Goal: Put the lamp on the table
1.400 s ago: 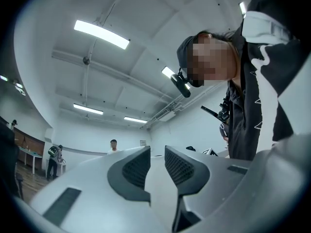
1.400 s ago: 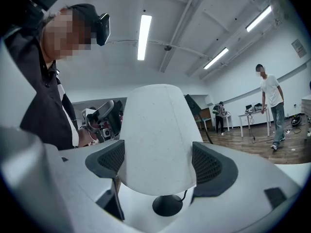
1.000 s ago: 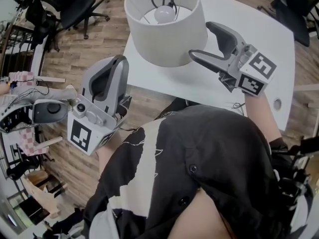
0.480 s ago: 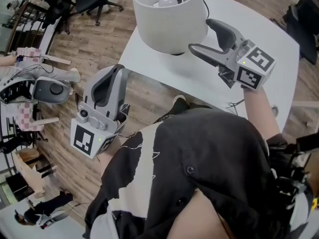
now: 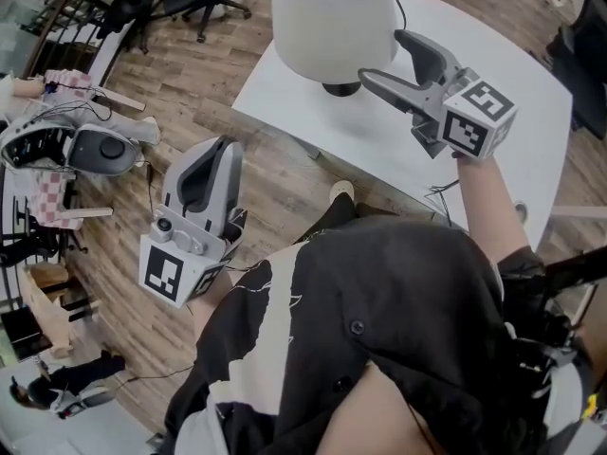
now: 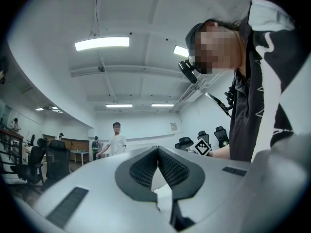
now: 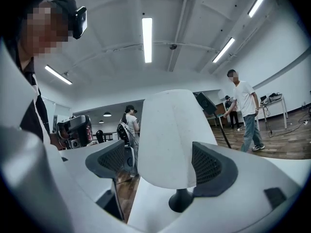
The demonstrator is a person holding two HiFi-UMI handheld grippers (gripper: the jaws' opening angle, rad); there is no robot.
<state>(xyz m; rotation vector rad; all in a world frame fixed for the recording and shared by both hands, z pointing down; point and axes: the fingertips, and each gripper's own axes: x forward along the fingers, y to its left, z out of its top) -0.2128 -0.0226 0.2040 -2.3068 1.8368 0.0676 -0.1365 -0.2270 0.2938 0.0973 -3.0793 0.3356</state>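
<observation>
Lamp (image 5: 332, 22) stands upright near a corner of the table (image 5: 313, 126), apparently untouched; right gripper (image 5: 384, 58), jaws wide apart and empty, sits beside the shade and should back off without brushing it; left gripper (image 5: 213, 159) closed, empty, off the table.

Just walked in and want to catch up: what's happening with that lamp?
A person carries two hand-held grippers. The white-shaded lamp with a dark base stands upright on the white table. The right hand-held gripper points at it with jaws apart, gripping nothing. The left hand-held gripper is shut and empty, low over the wooden floor.
</observation>
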